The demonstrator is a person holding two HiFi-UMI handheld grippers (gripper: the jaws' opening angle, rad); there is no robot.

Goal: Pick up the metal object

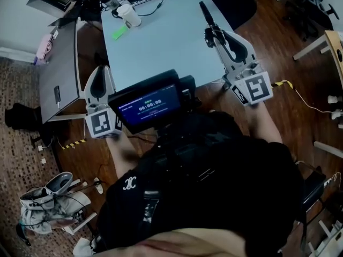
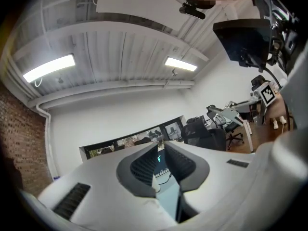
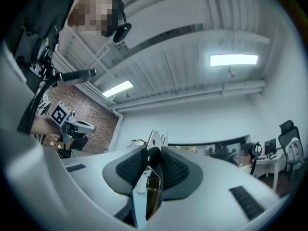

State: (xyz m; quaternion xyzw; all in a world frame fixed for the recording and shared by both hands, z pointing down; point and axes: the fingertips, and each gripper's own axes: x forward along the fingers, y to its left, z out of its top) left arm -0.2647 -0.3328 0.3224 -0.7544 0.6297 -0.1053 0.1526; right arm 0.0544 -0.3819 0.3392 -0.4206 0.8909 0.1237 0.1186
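Right gripper: the right gripper (image 1: 210, 35) has its jaws clamped on the metal object (image 1: 206, 15), with the ribbed pads pressed on either side of it.
Metal object: it is in the right jaws, held up over the near right part of the desk (image 1: 171, 42). From overhead it shows as a dark, slim bar sticking out past the jaw tips.
Close look: in the right gripper view (image 3: 153, 153) a bright silver end of the metal object (image 3: 153, 141) pokes out beyond the tips, a dark rounded part sits between the pads, and a flat strip runs back toward the camera.
Left gripper: the left gripper (image 1: 99, 71) is by the desk's near left corner. Its jaws (image 2: 160, 150) stand a little apart with nothing between them.
Handling: I'd judge it stiff, smooth and fairly light. Bare metal could slide or swivel in the pads, all the more with so much of it overhanging.
Where to hold: the thicker dark middle looks the surest place, taken squarely and firmly.
Also on the desk: a white cup (image 1: 128, 15) and a small green item (image 1: 119, 32), well away at the far side.
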